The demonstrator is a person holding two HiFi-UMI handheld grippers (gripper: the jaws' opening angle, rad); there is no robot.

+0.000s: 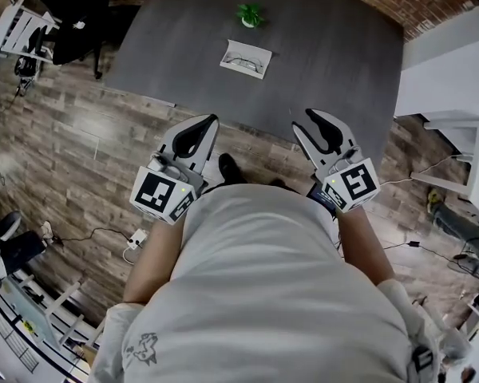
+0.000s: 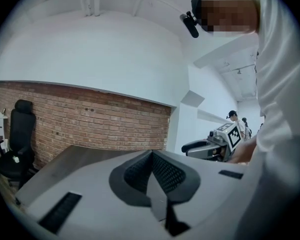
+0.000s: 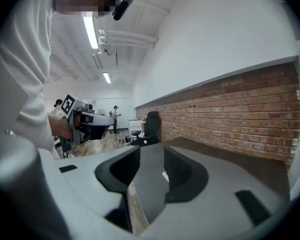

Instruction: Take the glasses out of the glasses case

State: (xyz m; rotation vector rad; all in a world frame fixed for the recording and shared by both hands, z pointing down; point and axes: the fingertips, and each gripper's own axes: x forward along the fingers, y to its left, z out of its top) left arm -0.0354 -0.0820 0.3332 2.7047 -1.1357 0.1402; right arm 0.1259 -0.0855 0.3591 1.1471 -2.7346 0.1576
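Observation:
An open white glasses case (image 1: 245,58) lies on the dark grey table (image 1: 327,46) with the glasses in it, toward the far side. Both grippers hang in front of my body, short of the table's near edge and well away from the case. My left gripper (image 1: 211,122) (image 2: 151,153) is shut, its tips touching with nothing between them. My right gripper (image 1: 305,120) (image 3: 152,149) is open by a narrow gap and holds nothing. Each gripper also shows in the other's view: the right gripper (image 2: 202,146) and the left gripper (image 3: 90,121).
A small green plant (image 1: 250,14) stands on the table beyond the case. A black office chair (image 1: 72,14) and white shelving (image 1: 12,26) sit at the left, with white furniture (image 1: 463,158) at the right. The floor is wood planks with cables (image 1: 132,246). Behind the table runs a brick wall (image 3: 240,109).

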